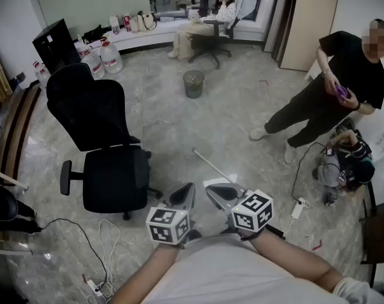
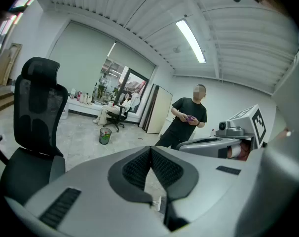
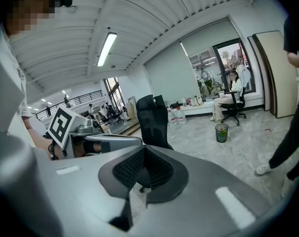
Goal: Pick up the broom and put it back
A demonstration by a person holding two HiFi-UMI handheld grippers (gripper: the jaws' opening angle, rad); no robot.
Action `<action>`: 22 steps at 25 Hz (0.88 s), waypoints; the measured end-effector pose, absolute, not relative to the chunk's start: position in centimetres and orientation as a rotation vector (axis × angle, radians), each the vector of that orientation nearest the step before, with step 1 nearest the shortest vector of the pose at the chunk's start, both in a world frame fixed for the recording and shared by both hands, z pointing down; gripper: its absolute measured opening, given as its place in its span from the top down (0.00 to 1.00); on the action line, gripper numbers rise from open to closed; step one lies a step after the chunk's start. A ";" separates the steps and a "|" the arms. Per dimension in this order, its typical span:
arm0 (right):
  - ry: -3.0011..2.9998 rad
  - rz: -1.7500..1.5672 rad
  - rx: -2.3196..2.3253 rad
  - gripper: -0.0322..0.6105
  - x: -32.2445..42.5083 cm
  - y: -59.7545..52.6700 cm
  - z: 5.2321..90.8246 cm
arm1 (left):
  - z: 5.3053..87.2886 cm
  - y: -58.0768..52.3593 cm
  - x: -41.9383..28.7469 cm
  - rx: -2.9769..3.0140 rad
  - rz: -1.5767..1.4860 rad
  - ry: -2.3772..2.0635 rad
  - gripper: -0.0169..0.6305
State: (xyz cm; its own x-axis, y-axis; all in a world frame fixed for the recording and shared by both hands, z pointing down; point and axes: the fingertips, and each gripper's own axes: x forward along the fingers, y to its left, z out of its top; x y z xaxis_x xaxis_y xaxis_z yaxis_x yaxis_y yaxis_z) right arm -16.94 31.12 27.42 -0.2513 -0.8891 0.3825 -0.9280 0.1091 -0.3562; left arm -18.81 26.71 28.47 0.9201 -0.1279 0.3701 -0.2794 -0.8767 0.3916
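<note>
The broom's thin pale handle (image 1: 208,161) lies slanted on the marble floor just ahead of my grippers. Its lower end is hidden behind my right gripper (image 1: 214,189), so I cannot see the brush head. Both grippers hover side by side above the floor, close to my body and pointing forward and slightly down. My left gripper (image 1: 186,192) (image 2: 150,151) has its ribbed pads pressed together at the tips with nothing between them. The right gripper (image 3: 144,151) is likewise shut and empty. Neither touches the handle.
A black office chair (image 1: 106,151) stands to the left, a small waste bin (image 1: 193,84) further ahead. A person in black (image 1: 331,87) stands at right, another crouches by cables (image 1: 344,166), and a third sits at the back (image 1: 208,24). Cords and a power strip (image 1: 298,208) lie right.
</note>
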 end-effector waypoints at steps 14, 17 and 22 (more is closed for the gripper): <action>-2.315 0.807 1.897 0.95 -16.3 29.7 26.4 | 27.8 25.4 -18.8 2.626 0.442 -0.317 0.96; -2.333 0.823 1.886 0.95 -15.5 29.2 26.6 | 27.9 25.1 -18.2 2.624 0.449 -0.328 0.96; -2.373 0.859 1.849 0.94 -12.9 27.4 27.6 | 28.9 23.3 -16.2 2.615 0.478 -0.387 0.96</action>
